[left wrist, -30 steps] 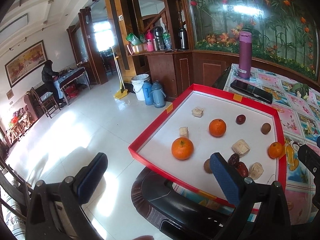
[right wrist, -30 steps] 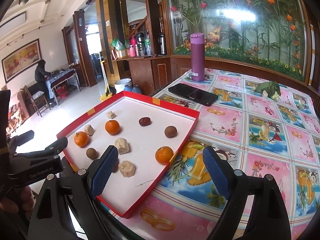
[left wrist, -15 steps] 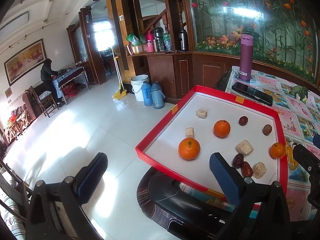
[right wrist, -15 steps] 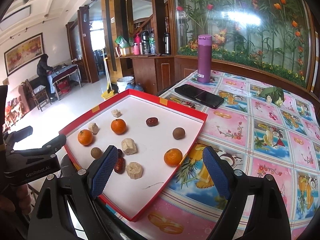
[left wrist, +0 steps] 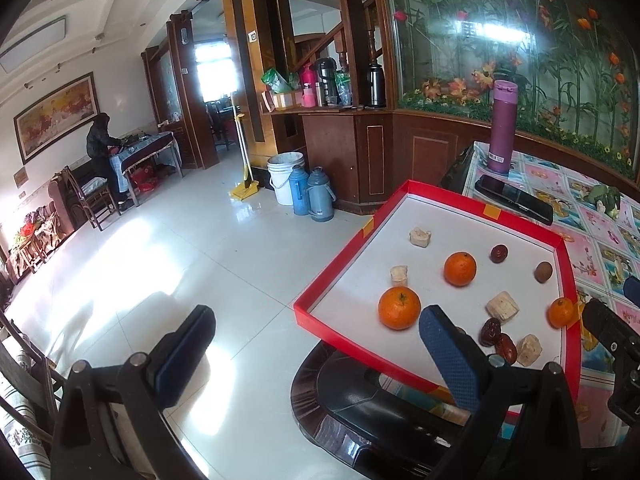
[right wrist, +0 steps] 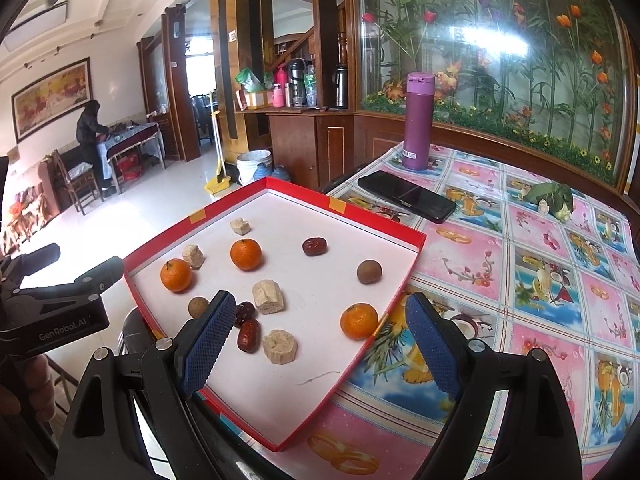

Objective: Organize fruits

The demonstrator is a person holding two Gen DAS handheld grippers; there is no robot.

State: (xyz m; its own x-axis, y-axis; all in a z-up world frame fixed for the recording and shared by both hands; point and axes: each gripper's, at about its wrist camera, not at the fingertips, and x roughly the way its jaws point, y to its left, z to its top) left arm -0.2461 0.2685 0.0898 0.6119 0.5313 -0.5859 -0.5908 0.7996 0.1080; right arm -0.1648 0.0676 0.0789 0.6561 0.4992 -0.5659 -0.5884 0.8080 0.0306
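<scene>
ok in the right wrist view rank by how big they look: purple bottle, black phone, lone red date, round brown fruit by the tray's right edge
1. black phone and purple bottle, too close to call
2. round brown fruit and lone red date, nearly alike

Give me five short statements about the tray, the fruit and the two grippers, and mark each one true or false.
1. Three oranges lie in the red tray. True: one near the left wall, one mid-tray, one by the right wall.
2. The right gripper is shut on an orange. False: its jaws are wide open and hold nothing.
3. Two red dates lie side by side, touching. True.
4. The purple bottle stands inside the tray. False: it stands upright on the tablecloth, beyond the black phone.
5. The left gripper holds a date. False: it is open and empty.
</scene>
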